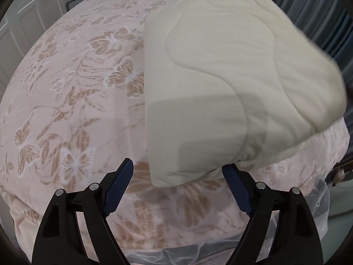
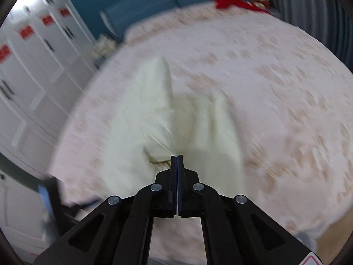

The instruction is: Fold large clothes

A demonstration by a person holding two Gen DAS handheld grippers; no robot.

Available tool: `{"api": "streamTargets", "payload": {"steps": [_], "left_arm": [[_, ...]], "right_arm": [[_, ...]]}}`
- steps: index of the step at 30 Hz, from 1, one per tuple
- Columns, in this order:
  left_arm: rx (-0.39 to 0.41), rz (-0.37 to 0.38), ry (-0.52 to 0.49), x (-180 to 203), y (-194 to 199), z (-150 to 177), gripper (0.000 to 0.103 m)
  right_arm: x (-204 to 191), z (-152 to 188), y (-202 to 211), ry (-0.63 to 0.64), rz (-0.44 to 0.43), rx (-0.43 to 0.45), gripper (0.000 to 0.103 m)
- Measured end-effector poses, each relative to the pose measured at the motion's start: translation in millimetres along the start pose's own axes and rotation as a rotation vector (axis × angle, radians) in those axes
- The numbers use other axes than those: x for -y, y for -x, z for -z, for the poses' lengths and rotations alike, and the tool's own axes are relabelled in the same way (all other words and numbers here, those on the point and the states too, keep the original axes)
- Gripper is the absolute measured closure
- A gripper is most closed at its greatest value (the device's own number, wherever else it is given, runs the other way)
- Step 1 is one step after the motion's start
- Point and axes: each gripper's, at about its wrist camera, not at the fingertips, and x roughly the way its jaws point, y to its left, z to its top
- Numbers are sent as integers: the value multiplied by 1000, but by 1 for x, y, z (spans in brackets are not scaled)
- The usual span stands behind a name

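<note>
A cream quilted garment (image 1: 220, 66) lies on a pink bedspread with a butterfly print (image 1: 77, 88). Its right side is raised off the bed and blurred. My left gripper (image 1: 177, 165) hangs open over the garment's near corner, which sits between the fingers and overlaps the right fingertip (image 1: 229, 172); the pads do not press on it. In the right wrist view, the garment (image 2: 150, 110) rises in folds to the tips of my right gripper (image 2: 177, 156). Its jaws are closed together on the cloth's edge above the bedspread (image 2: 275, 88).
White wardrobe doors (image 2: 33, 66) stand to the left of the bed. A red item (image 2: 231, 2) lies at the bed's far end by a teal headboard (image 2: 143, 0). Grey curtains (image 1: 308, 11) hang at the right. Sheer white fabric (image 1: 308, 209) hangs at the bed's near edge.
</note>
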Motion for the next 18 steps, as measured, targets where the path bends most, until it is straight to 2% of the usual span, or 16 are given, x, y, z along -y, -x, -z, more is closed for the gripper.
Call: {"api": "streamTargets", "payload": {"steps": [2, 5, 7, 8, 9, 10, 11, 13, 15, 18], "left_arm": [[-17, -6, -7, 6, -5, 2, 23], [-19, -17, -13, 10, -4, 4, 24], [-17, -21, -23, 11, -4, 3, 24], [-13, -27, -30, 13, -4, 2, 24], [-7, -34, -33, 14, -3, 1, 24], [-6, -35, -32, 15, -2, 0, 24], [-8, -34, -27, 15, -2, -1, 24], [-10, -36, -21, 15, -2, -3, 24], [-10, -45, -23, 15, -2, -3, 24], [-12, -54, -24, 12, -3, -4, 24]], "right_arm": [[11, 12, -17, -10, 32, -53, 103], [19, 14, -11, -67, -50, -30, 101], [17, 6, 2, -76, -75, 20, 88], [14, 0, 9, -76, -89, 45, 85], [10, -5, 12, -71, -101, 60, 68], [5, -11, 17, -59, -117, 79, 46], [-2, -17, 20, -46, -118, 99, 41], [-12, -24, 18, -13, -108, 113, 39], [-21, -30, 7, 14, -108, 91, 38], [-31, -34, -23, 27, -111, 19, 39]]}}
